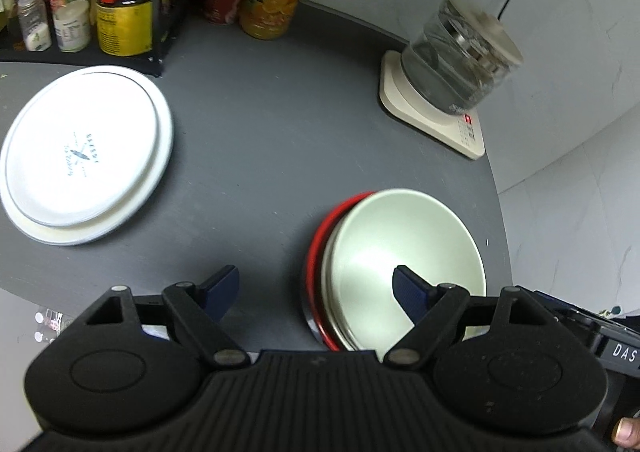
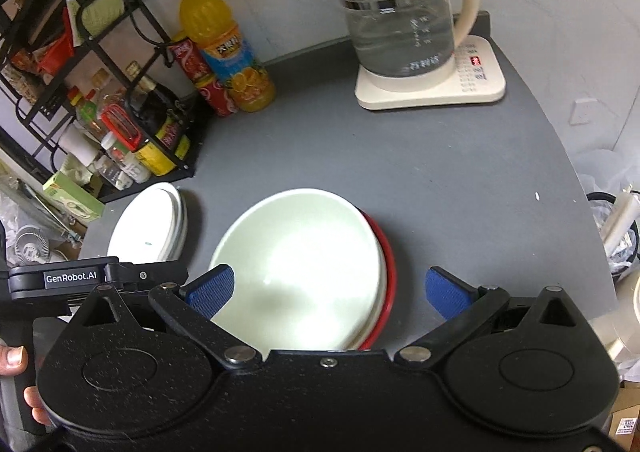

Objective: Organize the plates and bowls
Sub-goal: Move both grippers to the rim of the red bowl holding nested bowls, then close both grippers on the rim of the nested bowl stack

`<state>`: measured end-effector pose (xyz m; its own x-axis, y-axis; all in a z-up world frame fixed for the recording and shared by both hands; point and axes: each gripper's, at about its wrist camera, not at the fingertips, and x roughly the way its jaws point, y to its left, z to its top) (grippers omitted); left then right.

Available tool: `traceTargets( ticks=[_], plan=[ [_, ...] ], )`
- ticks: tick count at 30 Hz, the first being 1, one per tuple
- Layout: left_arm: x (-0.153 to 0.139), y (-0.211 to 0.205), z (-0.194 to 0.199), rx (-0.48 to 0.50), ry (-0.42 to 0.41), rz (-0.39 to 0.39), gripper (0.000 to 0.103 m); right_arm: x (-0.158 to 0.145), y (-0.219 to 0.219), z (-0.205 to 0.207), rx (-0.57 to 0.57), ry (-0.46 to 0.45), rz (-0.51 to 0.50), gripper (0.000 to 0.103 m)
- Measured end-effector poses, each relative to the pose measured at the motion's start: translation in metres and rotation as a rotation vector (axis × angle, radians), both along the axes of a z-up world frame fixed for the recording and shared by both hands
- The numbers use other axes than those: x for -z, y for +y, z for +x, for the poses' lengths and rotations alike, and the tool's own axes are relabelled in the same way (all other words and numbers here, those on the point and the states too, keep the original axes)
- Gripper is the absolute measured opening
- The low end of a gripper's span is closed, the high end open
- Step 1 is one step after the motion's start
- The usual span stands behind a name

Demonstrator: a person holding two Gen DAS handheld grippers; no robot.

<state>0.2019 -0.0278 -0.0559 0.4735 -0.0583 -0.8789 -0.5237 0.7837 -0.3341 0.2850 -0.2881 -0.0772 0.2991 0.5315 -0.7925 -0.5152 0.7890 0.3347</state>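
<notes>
Both sets of jaws wide, empty: left gripper (image 1: 316,288), right gripper (image 2: 328,290). Pale bowl (image 2: 300,268) nested in red bowl (image 2: 390,264) near desk (image 2: 440,172) front edge; likely rigid, glazed, slippery—rim best. White plates (image 1: 80,156) stacked toward left edge.

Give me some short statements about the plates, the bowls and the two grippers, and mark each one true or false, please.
1. The pale green bowl sits on top of a red one. True.
2. The white plates are stacked beside the black rack. True.
3. The left gripper is shut on the green bowl. False: its fingers are open and hold nothing.
4. The kettle stands directly on the grey counter. False: it stands on a cream base.
5. The right gripper is open. True.
</notes>
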Motion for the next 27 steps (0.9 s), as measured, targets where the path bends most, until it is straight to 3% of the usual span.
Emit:
traceTargets(
  ticks=[21,27],
  plan=[
    [0.04,-0.036,0.018,0.049,0.074,0.05,0.075,0.052,-0.01,0.008,0.047,0.091,-0.011,0.102],
    [0.049,-0.04,0.022,0.054,0.106,0.053,0.062,0.07,-0.003,0.011,0.04,0.138,-0.027,0.083]
  ],
)
